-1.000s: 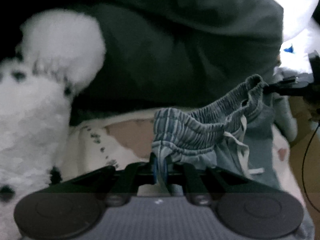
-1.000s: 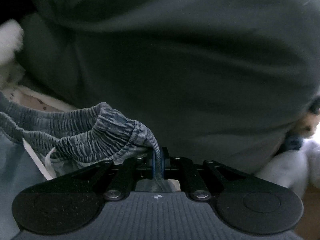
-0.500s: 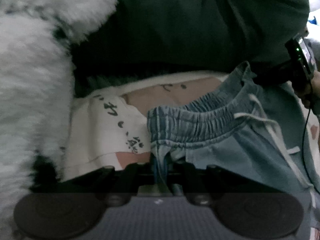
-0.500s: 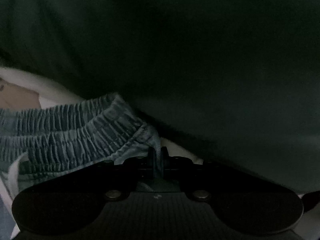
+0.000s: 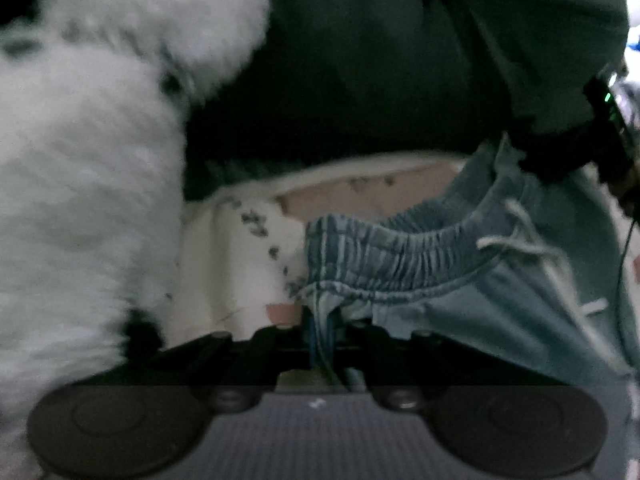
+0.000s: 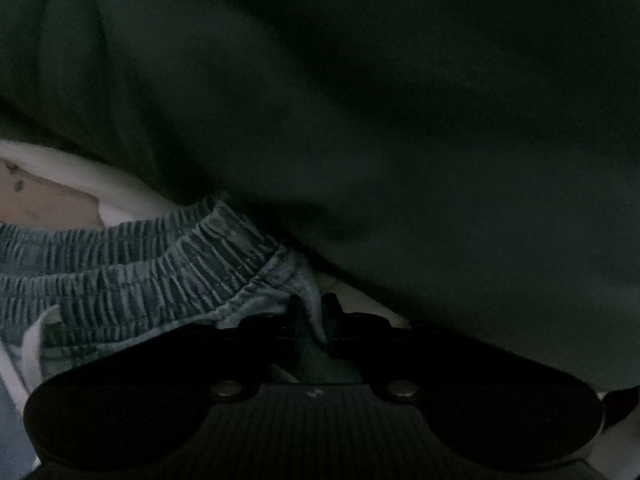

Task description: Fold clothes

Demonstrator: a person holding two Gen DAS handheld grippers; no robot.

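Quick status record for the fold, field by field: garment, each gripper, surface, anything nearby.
garment: blue shorts, elastic waistband, white drawstring
left gripper: shut on the waistband's corner
right gripper: jaws opening, waistband's other corner between them
surface: printed white sheet under the shorts
nearby: fluffy white fabric at left; dark green cloth behind

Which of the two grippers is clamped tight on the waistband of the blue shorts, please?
The left gripper: its jaws pinch the blue shorts' waistband corner, whereas the right gripper's jaws are opening, fabric lying loosely between them.
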